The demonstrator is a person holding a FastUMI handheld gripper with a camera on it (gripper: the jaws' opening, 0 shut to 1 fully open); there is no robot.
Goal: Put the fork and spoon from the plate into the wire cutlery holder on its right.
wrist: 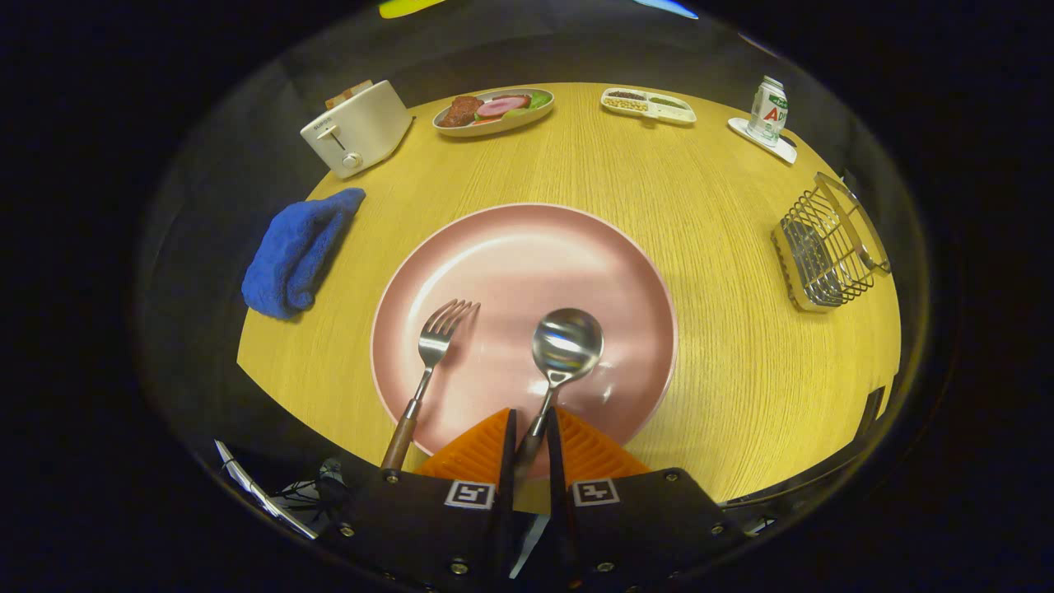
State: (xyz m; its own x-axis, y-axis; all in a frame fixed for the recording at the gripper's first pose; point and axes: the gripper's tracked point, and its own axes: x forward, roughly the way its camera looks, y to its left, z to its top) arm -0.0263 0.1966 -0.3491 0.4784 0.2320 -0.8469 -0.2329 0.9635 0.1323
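Between the claw fingers: the spoon handle, pinched from both sides, so the claw is closed on it. Spoon bowl lies just ahead of the fingertips on the pink plate, bowl up. Whether the spoon is off the plate surface can't be told.

Fork lies left of the spoon, roughly parallel to it, tines pointing away from the claw, its wooden handle end hanging over the near plate rim, just left of the left finger. Fork and spoon are apart, not touching.

Wire holder sits well ahead and to the right of the claw, right of the plate, on the wooden table, well apart from the plate.

Left of the plate: blue cloth. Far beyond the fingers, along the back edge of the table: toaster, food dish, divided tray, small bottle standing on a white tray.
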